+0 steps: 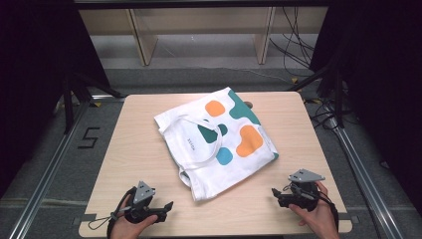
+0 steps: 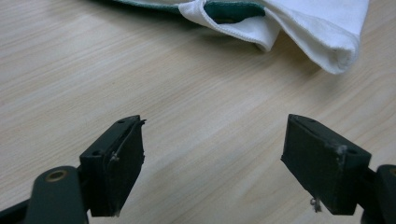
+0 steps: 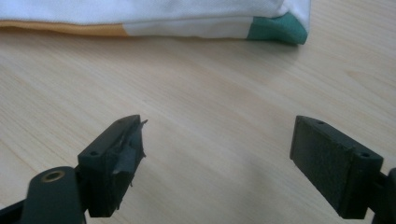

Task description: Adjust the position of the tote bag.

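1. A light wooden table (image 1: pixel 139 149) stood on a grey floor (image 1: pixel 45 164).
2. Black curtains (image 1: pixel 35 59) closed in both sides.
3. Pale wooden shelving (image 1: pixel 199 22) stood at the back.
4. Black cables (image 1: pixel 293 50) trailed down at the right rear.
5. Metal rails (image 1: pixel 42 184) flanked the table.
6. A black mark like a "5" (image 1: pixel 88 138) lay on the left floor.

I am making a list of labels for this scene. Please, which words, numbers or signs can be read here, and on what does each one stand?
"5": black mark on the grey floor left of the table.
Small dark vertical print on the white tote bag, under its handle: too small to read.
No other text shows.
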The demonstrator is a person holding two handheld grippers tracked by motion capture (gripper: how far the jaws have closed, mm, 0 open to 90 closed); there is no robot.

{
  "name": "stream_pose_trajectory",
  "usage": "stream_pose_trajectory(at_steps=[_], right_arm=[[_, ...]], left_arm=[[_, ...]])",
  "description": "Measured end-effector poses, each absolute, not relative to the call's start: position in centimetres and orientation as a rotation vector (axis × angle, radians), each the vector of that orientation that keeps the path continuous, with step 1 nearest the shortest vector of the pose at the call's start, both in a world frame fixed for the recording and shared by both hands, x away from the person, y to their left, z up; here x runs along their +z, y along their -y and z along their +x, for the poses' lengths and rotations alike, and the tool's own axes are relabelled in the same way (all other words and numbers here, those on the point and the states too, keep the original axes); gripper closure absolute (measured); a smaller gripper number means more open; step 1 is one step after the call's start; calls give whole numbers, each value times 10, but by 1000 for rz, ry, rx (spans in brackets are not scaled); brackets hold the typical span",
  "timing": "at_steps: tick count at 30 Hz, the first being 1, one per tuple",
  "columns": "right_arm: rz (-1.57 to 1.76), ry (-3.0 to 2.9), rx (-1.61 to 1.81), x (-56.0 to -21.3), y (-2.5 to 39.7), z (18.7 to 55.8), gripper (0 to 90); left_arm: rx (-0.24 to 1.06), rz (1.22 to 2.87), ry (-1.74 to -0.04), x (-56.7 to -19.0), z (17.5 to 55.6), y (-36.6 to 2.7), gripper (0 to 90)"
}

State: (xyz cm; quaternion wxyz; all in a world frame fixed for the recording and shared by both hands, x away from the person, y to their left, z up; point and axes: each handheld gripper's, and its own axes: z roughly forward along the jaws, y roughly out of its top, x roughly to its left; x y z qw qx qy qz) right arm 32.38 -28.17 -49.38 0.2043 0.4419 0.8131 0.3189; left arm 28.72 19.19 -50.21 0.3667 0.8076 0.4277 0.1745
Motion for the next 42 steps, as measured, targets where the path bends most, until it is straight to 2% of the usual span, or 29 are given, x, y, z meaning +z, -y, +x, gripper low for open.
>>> stream_pose_trajectory(at_steps=[6,12,13,16,20,26,34,42], right_arm=[[1198,-2264,907,-495,283,325,172],[1194,-2262,914,-495,284,326,170],[1196,-2263,915,-495,284,326,171],[1244,-2271,940,-493,283,325,176],[1203,-2266,933,-494,285,326,180],[1184,-2273,946,-495,284,327,183],[1183,-2267,932,-493,284,326,193],[1230,-2277,944,-491,282,323,195]], left_arm=[[451,2107,-1071,-500,289,-194,233],[443,2057,-1090,-501,293,-191,258],[447,2095,-1079,-499,294,-193,261],[435,2034,-1095,-502,298,-188,281],[463,2083,-1046,-498,307,-182,316],[403,2003,-1070,-501,326,-174,298],[433,2023,-1041,-505,345,-160,410],[420,1989,-1078,-505,357,-161,433]])
